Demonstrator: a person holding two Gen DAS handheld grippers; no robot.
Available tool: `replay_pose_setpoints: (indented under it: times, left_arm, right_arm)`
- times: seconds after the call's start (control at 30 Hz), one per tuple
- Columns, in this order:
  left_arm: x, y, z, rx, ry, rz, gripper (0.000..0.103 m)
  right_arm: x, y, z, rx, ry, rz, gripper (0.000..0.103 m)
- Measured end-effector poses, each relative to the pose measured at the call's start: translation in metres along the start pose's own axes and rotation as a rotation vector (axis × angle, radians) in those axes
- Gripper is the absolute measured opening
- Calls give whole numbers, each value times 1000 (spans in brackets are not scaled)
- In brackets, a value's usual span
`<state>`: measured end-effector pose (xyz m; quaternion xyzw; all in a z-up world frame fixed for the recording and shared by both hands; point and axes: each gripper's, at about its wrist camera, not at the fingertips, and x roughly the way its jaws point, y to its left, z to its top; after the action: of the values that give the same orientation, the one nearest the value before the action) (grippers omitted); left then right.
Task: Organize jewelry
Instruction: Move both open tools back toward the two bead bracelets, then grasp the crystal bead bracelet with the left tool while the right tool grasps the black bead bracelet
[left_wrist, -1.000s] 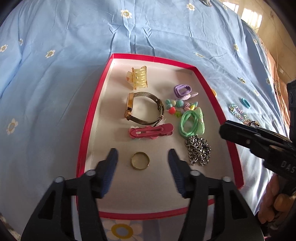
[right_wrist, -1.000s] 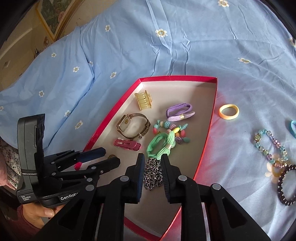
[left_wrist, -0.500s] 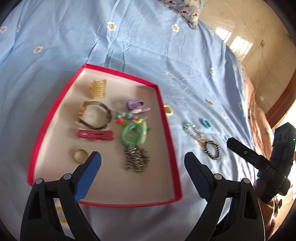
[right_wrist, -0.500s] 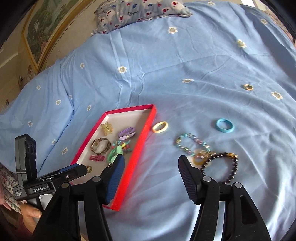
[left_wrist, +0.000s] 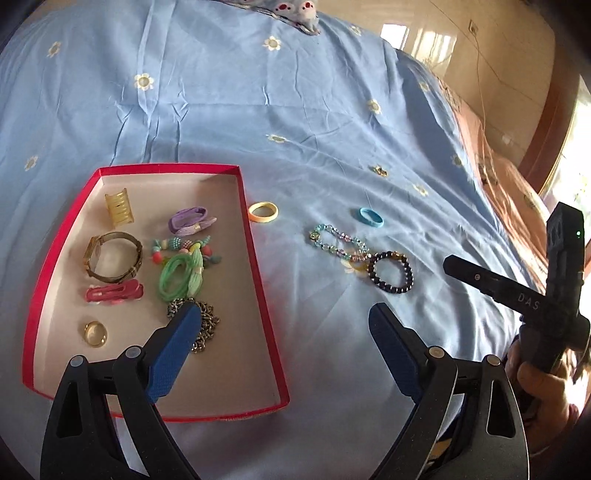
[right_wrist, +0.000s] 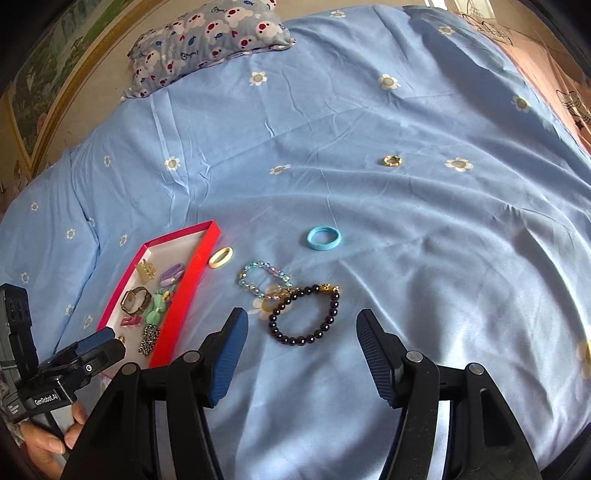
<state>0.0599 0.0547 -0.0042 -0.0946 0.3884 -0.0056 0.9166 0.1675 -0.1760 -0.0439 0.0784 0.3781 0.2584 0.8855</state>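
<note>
A blue bedsheet (right_wrist: 406, 229) carries a red tray (left_wrist: 258, 258) holding a watch (left_wrist: 112, 258), chain (left_wrist: 207, 325) and ring (left_wrist: 95, 333). Right of the tray lie a dark bead bracelet (right_wrist: 306, 314), a blue band (right_wrist: 324, 239) and a yellow band (left_wrist: 262, 212). Both the left gripper (left_wrist: 284, 350) and the right gripper (right_wrist: 301, 356) hang open and empty above the sheet, jaws just widened.

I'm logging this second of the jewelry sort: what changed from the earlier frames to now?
Both grippers drew back from the red tray and swung toward the loose pieces on the bedsheet. The left gripper, which straddled the gold ring, opened wide; the right gripper opened too and now faces the dark bead bracelet. Nothing is held. The tray's contents stayed put.
</note>
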Motion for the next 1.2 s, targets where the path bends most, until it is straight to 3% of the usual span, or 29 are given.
replay_pose_setpoints:
  times: [0.1, 0.33, 0.5, 0.67, 0.9, 1.0, 1.07, 1.1, 1.13, 1.2]
  left_arm:
    - [10, -11, 11, 71, 15, 41, 93]
    - [45, -23, 41, 160, 62, 55, 93]
    - [75, -34, 56, 239, 101, 71, 91]
    - [109, -44, 66, 296, 168, 61, 68]
    - [150, -63, 70, 381, 252, 62, 53]
    - [158, -66, 70, 401, 287, 48, 38]
    - [159, -69, 68, 421, 293, 28, 17]
    - [158, -70, 67, 431, 293, 22, 11]
    - [157, -72, 66, 440, 289, 14, 7]
    - [152, -72, 66, 445, 275, 0, 7]
  right_arm:
    - [5, -5, 1, -3, 11, -5, 63]
    - [26, -8, 6, -43, 59, -22, 62]
    - [48, -11, 8, -75, 112, -48, 51]
    - [65, -12, 8, -100, 146, -72, 39]
    - [75, -13, 11, -121, 151, -101, 22]
    - [77, -13, 11, -131, 149, -110, 16]
    - [78, -12, 11, -139, 147, -111, 8]
    - [78, -12, 12, -139, 145, -111, 8]
    - [77, -12, 12, -137, 139, -108, 8]
    - [72, -13, 13, -127, 122, -95, 8]
